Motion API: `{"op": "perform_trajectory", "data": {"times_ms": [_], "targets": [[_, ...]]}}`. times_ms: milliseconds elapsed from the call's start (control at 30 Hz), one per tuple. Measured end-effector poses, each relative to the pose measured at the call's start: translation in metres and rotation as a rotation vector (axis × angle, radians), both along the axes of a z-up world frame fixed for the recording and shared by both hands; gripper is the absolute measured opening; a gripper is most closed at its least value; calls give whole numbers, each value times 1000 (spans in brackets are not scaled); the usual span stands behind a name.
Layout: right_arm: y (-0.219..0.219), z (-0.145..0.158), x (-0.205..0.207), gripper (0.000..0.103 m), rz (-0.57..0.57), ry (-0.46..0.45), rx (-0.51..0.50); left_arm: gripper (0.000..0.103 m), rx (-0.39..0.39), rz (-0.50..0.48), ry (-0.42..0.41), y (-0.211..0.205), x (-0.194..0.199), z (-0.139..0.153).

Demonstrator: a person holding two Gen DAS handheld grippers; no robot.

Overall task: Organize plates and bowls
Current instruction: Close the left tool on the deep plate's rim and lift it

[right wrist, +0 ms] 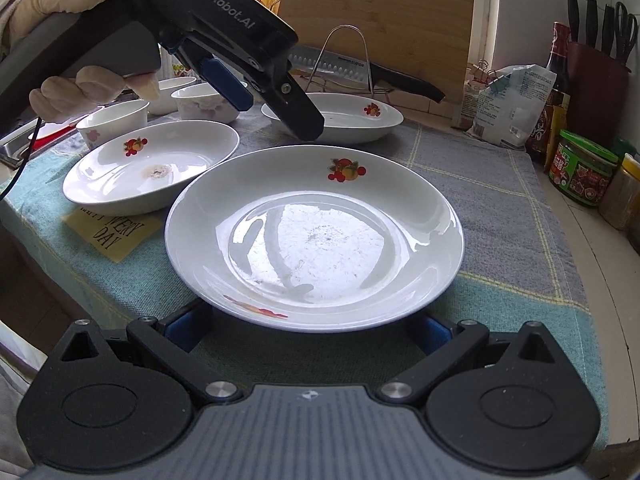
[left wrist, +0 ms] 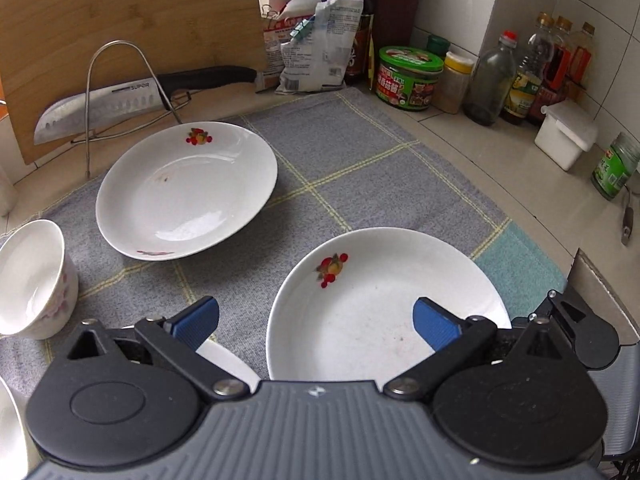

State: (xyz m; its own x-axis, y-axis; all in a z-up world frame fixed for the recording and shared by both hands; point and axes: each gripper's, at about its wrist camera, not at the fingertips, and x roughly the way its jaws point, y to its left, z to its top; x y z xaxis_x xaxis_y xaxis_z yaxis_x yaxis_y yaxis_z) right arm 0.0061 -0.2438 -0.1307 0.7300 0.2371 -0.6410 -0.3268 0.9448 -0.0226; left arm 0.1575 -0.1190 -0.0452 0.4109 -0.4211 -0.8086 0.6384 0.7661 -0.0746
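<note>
Three white plates with fruit prints lie on a grey-and-teal cloth (right wrist: 500, 208). The near plate (right wrist: 316, 236) fills the middle of the right wrist view; my right gripper (right wrist: 312, 330) is open, its blue fingers under the plate's near rim on either side. The left plate (right wrist: 148, 168) and the far plate (right wrist: 344, 118) lie behind it. My left gripper (left wrist: 316, 320) is open and empty, hovering above the near plate (left wrist: 384, 304); the far plate (left wrist: 186, 192) lies beyond it. It also shows in the right wrist view (right wrist: 276, 96). White bowls (right wrist: 116, 118) stand at the left; one bowl (left wrist: 34, 280) shows in the left wrist view.
A wire rack (left wrist: 128, 92) holds a knife (left wrist: 100, 108) before a wooden cutting board (left wrist: 132, 32) at the back. Jars and bottles (left wrist: 516, 76) line the right wall, with packets (left wrist: 316, 48) behind the cloth. A knife block (right wrist: 596, 80) stands at the back right.
</note>
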Motion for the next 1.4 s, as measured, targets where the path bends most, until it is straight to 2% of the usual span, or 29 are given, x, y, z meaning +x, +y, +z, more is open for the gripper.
{"op": "perform_trajectory", "data": {"times_ms": [233, 367, 533, 700, 1033, 1400], "targets": [[1, -2, -2, 103, -12, -17, 5, 102, -1, -96, 98, -11, 27, -17], [2, -2, -2, 103, -27, -17, 4, 102, -10, -120, 172, -12, 38, -25], [2, -2, -1, 103, -30, -12, 2, 102, -8, -168, 198, -18, 43, -30], [2, -2, -1, 103, -34, -17, 4, 99, -14, -210, 268, -22, 48, -35], [2, -2, 0, 103, -42, -12, 5, 89, 4, -258, 277, -28, 50, -37], [1, 0, 4, 103, -43, 17, -8, 88, 16, -294, 295, -32, 55, -42]]}}
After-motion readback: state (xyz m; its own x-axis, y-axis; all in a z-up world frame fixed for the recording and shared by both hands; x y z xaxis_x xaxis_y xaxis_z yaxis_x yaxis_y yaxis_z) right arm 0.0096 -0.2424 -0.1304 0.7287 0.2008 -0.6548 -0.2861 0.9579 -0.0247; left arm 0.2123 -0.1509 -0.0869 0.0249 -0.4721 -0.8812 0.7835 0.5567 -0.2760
